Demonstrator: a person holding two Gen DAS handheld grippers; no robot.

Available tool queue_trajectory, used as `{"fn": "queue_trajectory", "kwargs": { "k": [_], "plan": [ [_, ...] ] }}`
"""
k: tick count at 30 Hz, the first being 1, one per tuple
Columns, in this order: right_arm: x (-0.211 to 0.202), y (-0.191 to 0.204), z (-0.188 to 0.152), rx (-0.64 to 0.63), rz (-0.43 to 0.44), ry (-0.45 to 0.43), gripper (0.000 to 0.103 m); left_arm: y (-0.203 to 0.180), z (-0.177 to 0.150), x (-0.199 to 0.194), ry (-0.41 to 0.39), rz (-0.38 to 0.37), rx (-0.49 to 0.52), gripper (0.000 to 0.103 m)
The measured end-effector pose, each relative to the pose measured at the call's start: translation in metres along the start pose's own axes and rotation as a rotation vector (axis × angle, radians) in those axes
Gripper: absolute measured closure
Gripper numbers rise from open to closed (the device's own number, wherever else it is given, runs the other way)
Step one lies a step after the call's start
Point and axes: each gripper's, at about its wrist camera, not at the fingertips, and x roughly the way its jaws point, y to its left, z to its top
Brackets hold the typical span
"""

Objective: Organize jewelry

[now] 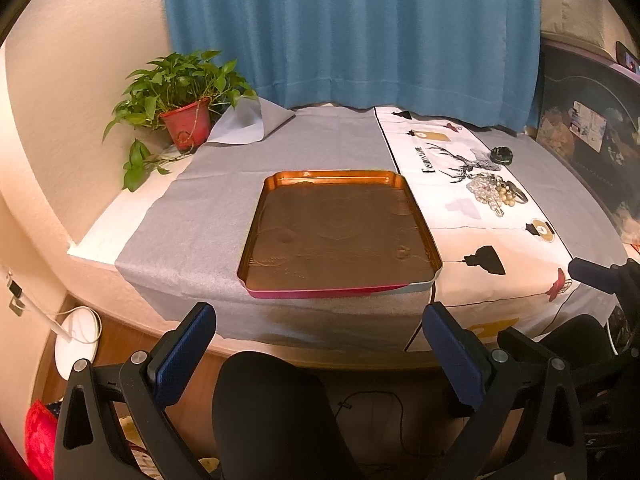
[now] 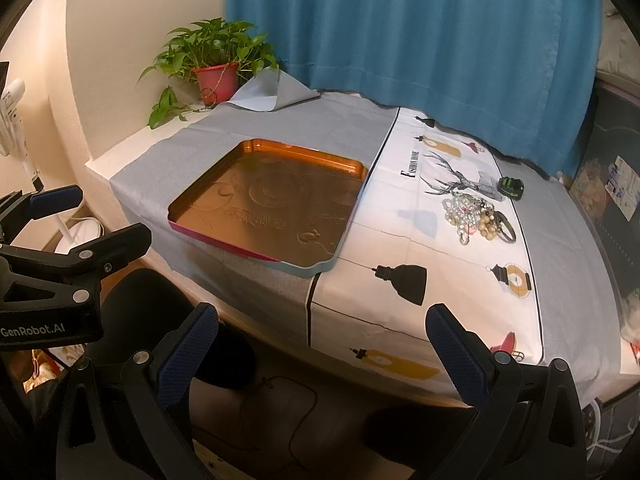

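Note:
A heap of jewelry [image 1: 495,193] [image 2: 476,216], with clear beads, cream beads and a dark bangle, lies on the white printed cloth at the right. A shallow gold tray [image 1: 256,232] [image 2: 192,196] with a pink rim stands empty on the grey cloth, left of the heap. My left gripper [image 1: 318,350] is open and empty, held before the table's front edge below the tray. My right gripper [image 2: 322,354] is open and empty, also off the front edge. The left gripper's body shows at the left of the right wrist view [image 2: 56,200].
A small dark green object [image 1: 502,155] [image 2: 512,187] lies behind the jewelry. A potted plant [image 1: 186,120] [image 2: 216,80] stands at the back left corner. A blue curtain [image 1: 352,32] hangs behind the table. A dark chair [image 1: 272,412] sits below the front edge.

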Motion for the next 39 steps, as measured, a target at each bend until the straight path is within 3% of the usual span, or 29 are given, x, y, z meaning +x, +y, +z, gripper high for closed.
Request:
{"fn": "queue_trajectory", "kwargs": {
  "k": [32, 39],
  "plan": [
    [-0.005, -0.002, -0.003, 0.0, -0.001, -0.005, 0.0, 0.001, 0.005, -0.007, -0.009, 0.008, 0.004, 0.0],
    [-0.006, -0.043, -0.002, 0.078, -0.049, -0.006, 0.0, -0.009, 0.011, -0.002, 0.011, 0.003, 0.037, 0.0]
  ]
}}
